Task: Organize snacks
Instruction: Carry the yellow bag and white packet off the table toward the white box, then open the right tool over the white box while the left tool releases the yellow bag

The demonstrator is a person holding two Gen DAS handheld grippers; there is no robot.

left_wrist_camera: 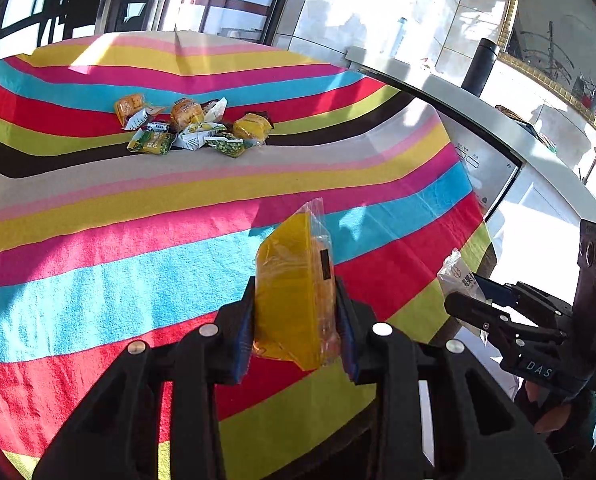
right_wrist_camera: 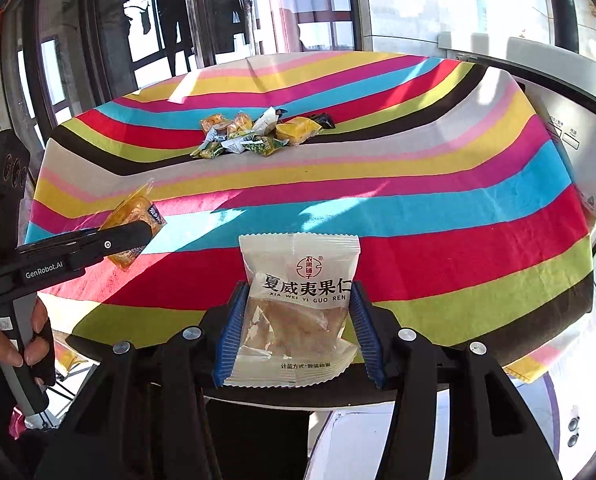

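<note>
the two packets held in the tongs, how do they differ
The yellow packet in the left tongs is clear wrap over a solid yellow block, held edge-on; the white packet in the right tongs is frosted, printed with Chinese text, held flat-faced to its camera. Its contents look pale brown. Both are sealed single snacks, lifted off the striped cloth.

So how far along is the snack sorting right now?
Nothing looks sorted yet. The left gripper holds a yellow snack packet, and the right gripper holds a white nut packet, both above the striped tablecloth. The pile of snacks at the table's far side is left to sort.
</note>
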